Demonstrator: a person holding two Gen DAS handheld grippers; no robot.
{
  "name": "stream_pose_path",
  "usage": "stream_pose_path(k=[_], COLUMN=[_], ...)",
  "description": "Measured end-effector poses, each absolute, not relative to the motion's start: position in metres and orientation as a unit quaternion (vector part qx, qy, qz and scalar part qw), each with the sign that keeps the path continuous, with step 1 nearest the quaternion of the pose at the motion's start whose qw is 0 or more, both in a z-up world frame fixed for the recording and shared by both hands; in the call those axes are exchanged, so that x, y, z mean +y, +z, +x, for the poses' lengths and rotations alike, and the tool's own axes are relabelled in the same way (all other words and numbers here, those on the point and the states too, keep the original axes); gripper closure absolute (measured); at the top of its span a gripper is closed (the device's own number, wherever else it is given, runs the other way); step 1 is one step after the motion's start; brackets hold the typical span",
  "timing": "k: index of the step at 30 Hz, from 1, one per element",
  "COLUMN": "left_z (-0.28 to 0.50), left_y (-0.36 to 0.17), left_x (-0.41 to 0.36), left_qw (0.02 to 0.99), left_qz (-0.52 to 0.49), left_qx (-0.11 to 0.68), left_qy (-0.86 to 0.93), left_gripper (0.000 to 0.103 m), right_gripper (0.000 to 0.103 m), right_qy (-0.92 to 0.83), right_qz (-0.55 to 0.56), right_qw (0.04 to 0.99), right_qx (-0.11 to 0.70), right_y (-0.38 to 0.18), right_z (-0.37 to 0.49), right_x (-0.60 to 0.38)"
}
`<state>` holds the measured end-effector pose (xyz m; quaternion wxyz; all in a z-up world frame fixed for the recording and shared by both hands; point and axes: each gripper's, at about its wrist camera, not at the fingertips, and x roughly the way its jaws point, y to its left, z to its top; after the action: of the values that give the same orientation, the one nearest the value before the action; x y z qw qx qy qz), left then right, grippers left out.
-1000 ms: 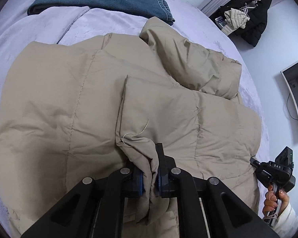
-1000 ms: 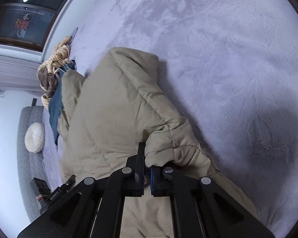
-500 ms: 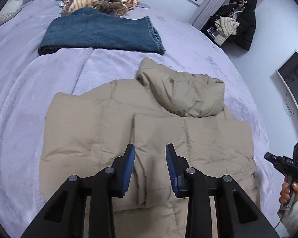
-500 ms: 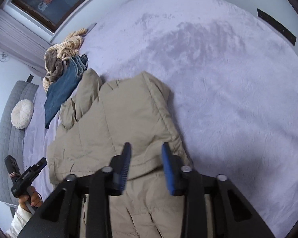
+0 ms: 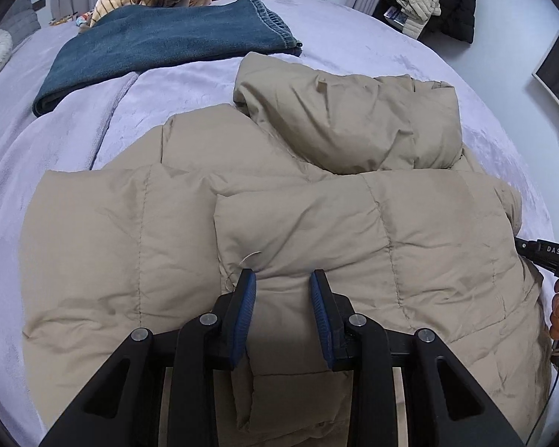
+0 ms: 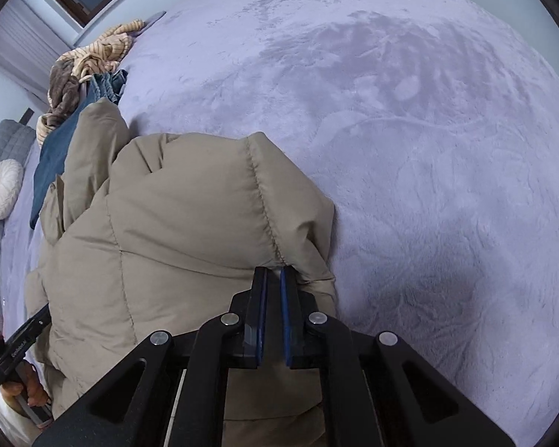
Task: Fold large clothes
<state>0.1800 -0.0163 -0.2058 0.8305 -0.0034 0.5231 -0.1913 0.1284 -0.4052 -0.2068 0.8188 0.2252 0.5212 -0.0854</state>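
Two grippers over beige puffer jacket: left gripper jaws apart above folded sleeve; right gripper nearly together at the shoulder seam, grip unclear.

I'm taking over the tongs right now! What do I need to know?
Left tongs: open, low over the beige puffer jacket, gripping nothing.
Right tongs: nearly closed at the jacket's right edge; whether they pinch fabric is unclear.
The jacket lies on the lavender bed, sides folded inward, hood at the far end. Folded jeans sit beyond it.
Left to do: fold it shorter, probably bottom towards the hood.
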Motion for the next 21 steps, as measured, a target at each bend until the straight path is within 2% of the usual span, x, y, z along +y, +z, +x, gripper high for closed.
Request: stream_pose_path(k=[4, 8, 14, 17, 21], left_z=[0.171, 0.149, 0.130, 0.131, 0.130], left_y=[-0.193, -0.177, -0.189, -0.194, -0.184], left_x=[-0.015, -0.002, 0.012, 0.013, 0.014], left_qw=[0.834, 0.838, 0.829, 0.827, 0.821], left_qz=[0.011, 0.003, 0.009, 0.014, 0.019], left_qx=[0.524, 0.521, 0.543, 0.550, 0.563], left_qy=[-0.171, -0.163, -0.134, -0.117, -0.095], left_gripper=[0.068, 0.068, 0.068, 0.056, 0.055], right_gripper=[0.097, 0.093, 0.092, 0.090, 0.089], right_qy=[-0.097, -0.101, -0.116, -0.117, -0.116], right_qz=[0.207, 0.188, 0.169, 0.177, 0.203], right_qw=[0.821, 0.830, 0.825, 0.808, 0.792], right_qx=[0.522, 0.516, 0.526, 0.550, 0.564], right_y=[-0.196, -0.177, -0.167, -0.176, -0.171], right_z=[0.122, 0.099, 0.061, 0.051, 0.042], right_x=[-0.402, -0.394, -0.387, -0.390, -0.396])
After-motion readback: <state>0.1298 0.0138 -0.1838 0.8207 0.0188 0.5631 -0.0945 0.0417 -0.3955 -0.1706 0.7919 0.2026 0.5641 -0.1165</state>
